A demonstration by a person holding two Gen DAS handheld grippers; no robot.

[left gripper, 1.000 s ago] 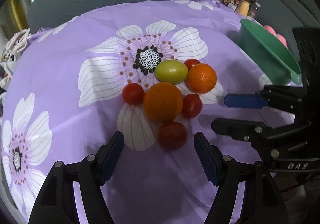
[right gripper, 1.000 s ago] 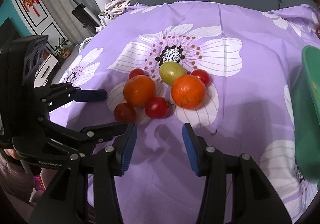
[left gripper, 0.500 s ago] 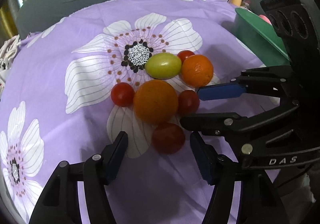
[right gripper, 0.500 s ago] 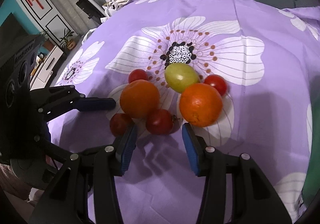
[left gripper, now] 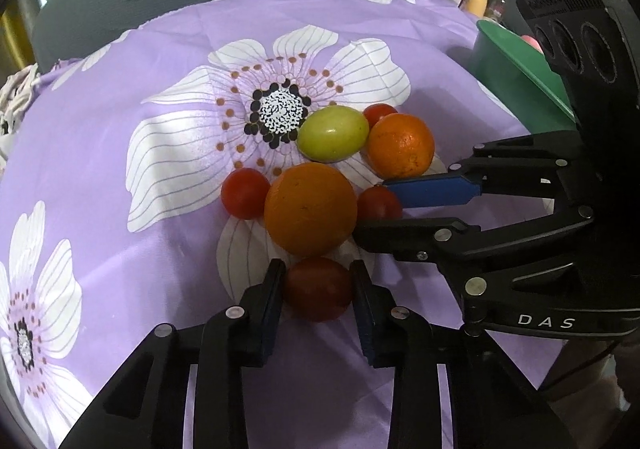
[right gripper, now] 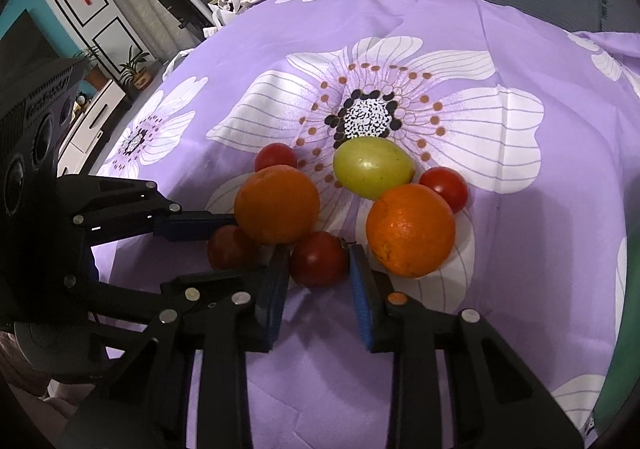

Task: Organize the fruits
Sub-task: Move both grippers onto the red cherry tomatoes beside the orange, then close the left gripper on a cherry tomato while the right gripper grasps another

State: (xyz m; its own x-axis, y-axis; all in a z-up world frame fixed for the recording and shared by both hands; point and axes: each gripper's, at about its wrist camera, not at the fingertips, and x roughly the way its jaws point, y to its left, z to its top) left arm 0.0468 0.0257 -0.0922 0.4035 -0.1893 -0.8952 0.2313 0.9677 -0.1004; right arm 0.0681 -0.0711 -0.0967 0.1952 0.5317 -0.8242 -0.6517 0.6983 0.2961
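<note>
1. With both jaws just closed in, your left gripper (left gripper: 318,281) clamps the nearest dark-red tomato (left gripper: 318,289), low centre of the left wrist view.
2. Your right gripper (right gripper: 318,269) pinches another red tomato (right gripper: 319,257), pads touching both sides, centre of the right view.
3. Rest of the fruit sits mid-frame on the purple flowered cloth (left gripper: 120,97): two oranges (left gripper: 310,209), a green fruit (left gripper: 333,133), other tomatoes, all touching.
4. Green bowl (left gripper: 516,61) is at upper right, well apart.
</note>
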